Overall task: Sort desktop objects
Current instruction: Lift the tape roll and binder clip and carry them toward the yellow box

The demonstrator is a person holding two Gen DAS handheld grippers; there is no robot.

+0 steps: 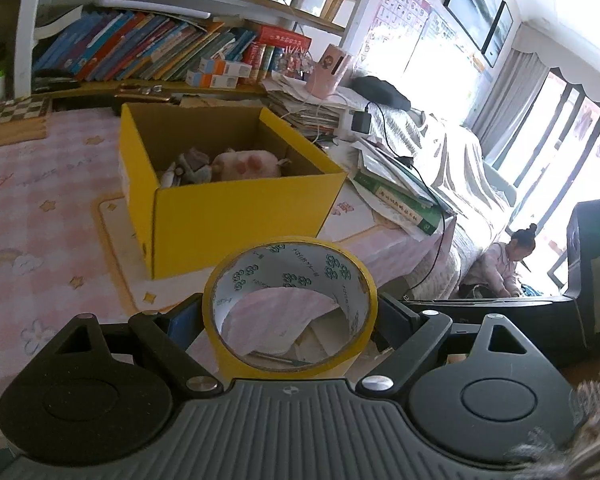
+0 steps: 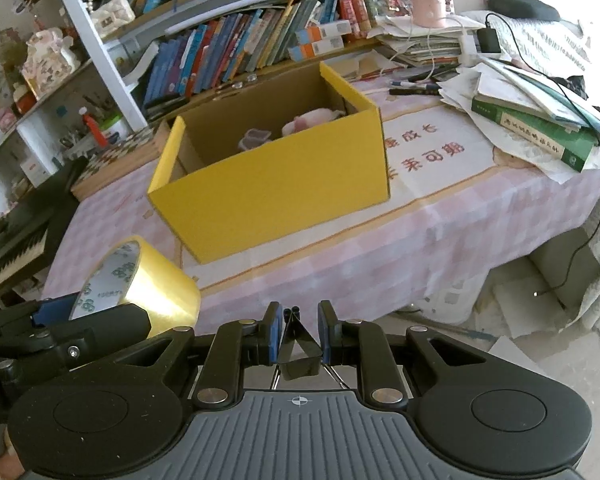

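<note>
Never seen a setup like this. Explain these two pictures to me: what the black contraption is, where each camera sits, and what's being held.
No robot here: a person carries a hand-held gripper in each hand, each with a camera looking along its fingers. In the left camera's picture, the left hand-held gripper clamps a roll of yellow tape. In the right camera's picture, the right hand-held gripper is shut on a small black binder clip. Ahead, on a desk with a pink checked cloth, stands an open yellow box with soft toys inside, beside stacked books and papers.
</note>
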